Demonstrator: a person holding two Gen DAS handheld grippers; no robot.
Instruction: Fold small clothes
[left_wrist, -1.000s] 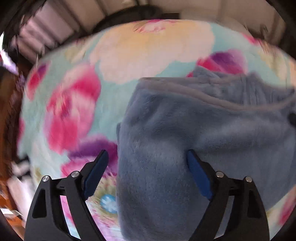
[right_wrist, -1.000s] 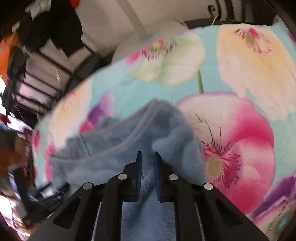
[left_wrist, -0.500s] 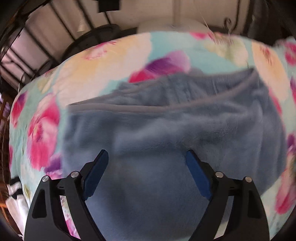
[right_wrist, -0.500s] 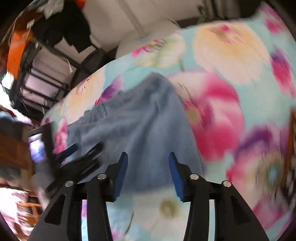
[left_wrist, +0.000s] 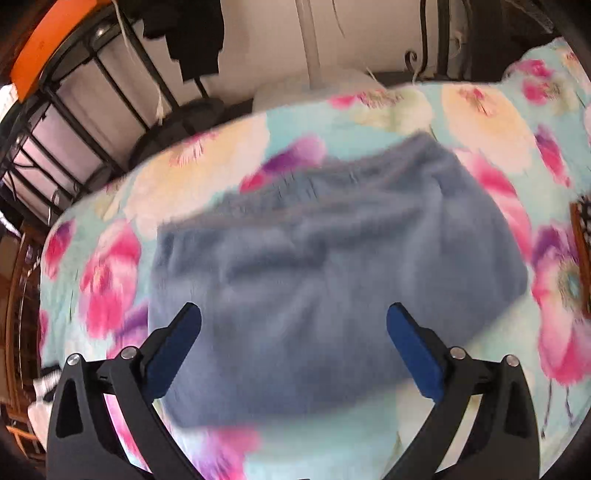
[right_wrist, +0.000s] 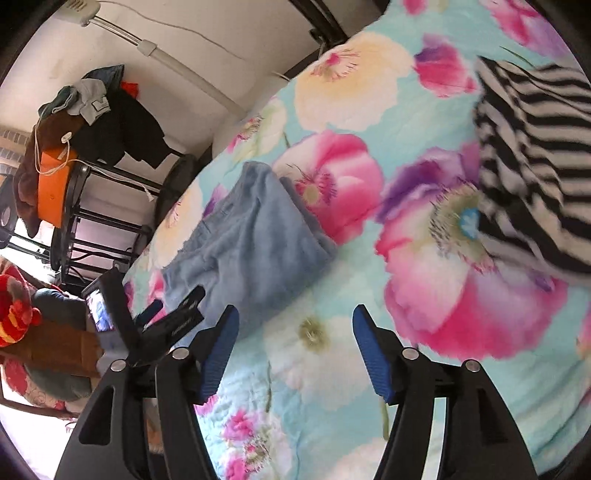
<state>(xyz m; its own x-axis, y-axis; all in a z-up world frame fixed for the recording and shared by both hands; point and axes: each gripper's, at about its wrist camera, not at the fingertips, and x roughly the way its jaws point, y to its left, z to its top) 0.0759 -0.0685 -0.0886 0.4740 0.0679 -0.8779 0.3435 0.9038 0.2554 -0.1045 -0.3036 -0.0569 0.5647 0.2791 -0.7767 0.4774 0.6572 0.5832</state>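
Lying folded on the floral bedspread (left_wrist: 491, 122): the blue fleece garment (left_wrist: 325, 266), fuzzy, roughly square, flat on the cover. Hovering above its near half, the left gripper (left_wrist: 293, 317), jaws opening and already spread very wide, blue pads (left_wrist: 413, 343) clear on either side, nothing pinched between them. Looks like fleece filling the whole gap from this angle, yet lying below the pads rather than in their hold. Blurred picture, so no telling fine creases.

Switching to the right wrist view: right gripper (right_wrist: 293, 321) off to one side of the same blue fleece garment (right_wrist: 255, 243), jaws opening, about halfway apart, gripping nothing. Between these pads (right_wrist: 373, 354), only bedspread (right_wrist: 332, 85) — a pale flower on turquoise. Garment up and to the left of the claw, its nearest corner just beside the left-hand fingertip, not touching as far as can be seen. Visible at the garment's near-left edge: the other gripper (right_wrist: 173, 314), dark and angled over the fleece.

Also on the bed, well apart from the fleece, at the upper right: a black-and-white striped garment (right_wrist: 535, 158), crumpled, blurred. Beyond the bed's far edge, a metal rack (right_wrist: 92, 206) heaped with dark clothes against a white wall.
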